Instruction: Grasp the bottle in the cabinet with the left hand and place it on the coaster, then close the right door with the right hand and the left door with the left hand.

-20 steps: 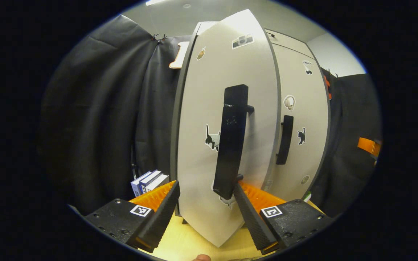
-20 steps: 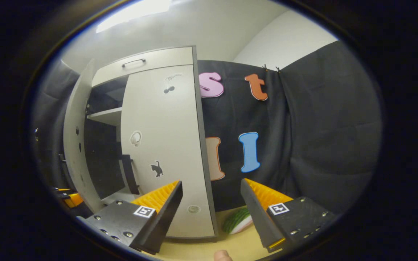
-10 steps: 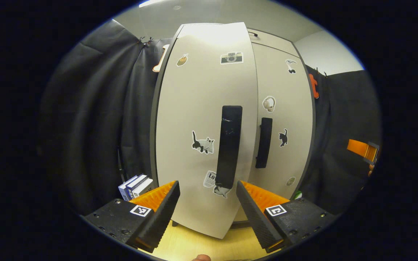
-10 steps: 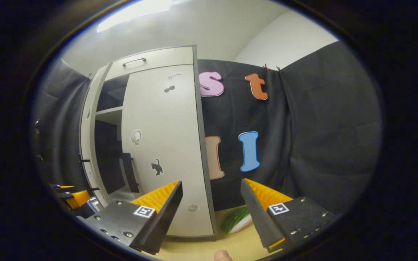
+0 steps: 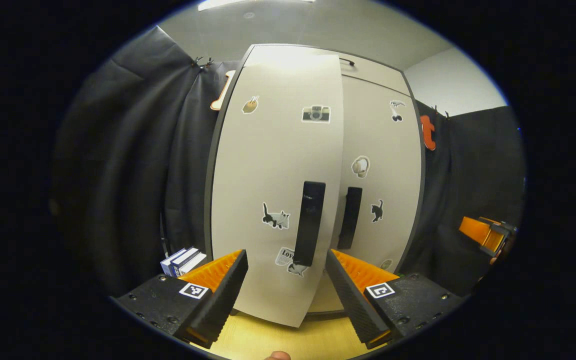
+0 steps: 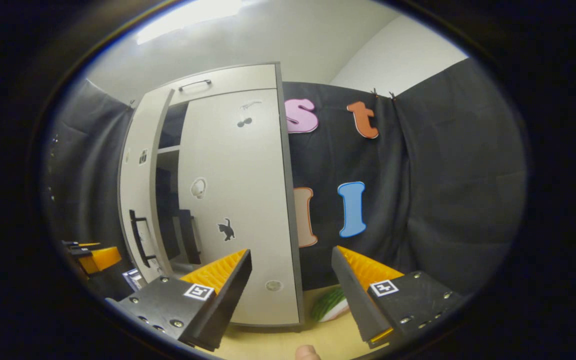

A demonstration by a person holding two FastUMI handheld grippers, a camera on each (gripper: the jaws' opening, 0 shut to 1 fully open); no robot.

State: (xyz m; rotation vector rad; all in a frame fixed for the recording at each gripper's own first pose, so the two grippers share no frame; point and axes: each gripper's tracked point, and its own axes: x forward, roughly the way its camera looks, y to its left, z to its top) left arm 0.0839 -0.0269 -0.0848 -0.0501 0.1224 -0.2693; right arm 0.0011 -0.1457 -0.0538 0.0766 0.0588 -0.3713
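Note:
The grey cabinet's left door (image 5: pixel 273 190) stands slightly ajar, its lower edge out in front of the cabinet's base. Its black handle (image 5: pixel 309 223) hangs just beyond my left gripper (image 5: pixel 285 295), which is open and holds nothing. The right door (image 5: pixel 380 185) lies flush, with its own black handle (image 5: pixel 350 217). In the right gripper view the left door (image 6: pixel 140 190) leaves a narrow dark gap with a shelf (image 6: pixel 168 150) beside the shut right door (image 6: pixel 233 200). My right gripper (image 6: pixel 293 295) is open and empty, off to the cabinet's right. The left gripper (image 6: pixel 90 255) appears low at the left.
Several books (image 5: pixel 183 260) stand left of the cabinet on the wooden table (image 5: pixel 268 340). A green and white object (image 6: pixel 330 305) lies on the table by the cabinet's right side. Black cloth walls close in on both sides. The right gripper (image 5: pixel 483 234) hangs far right.
The left door has swung from half open to almost shut. My left gripper has drawn back from its handle. The right gripper has barely moved.

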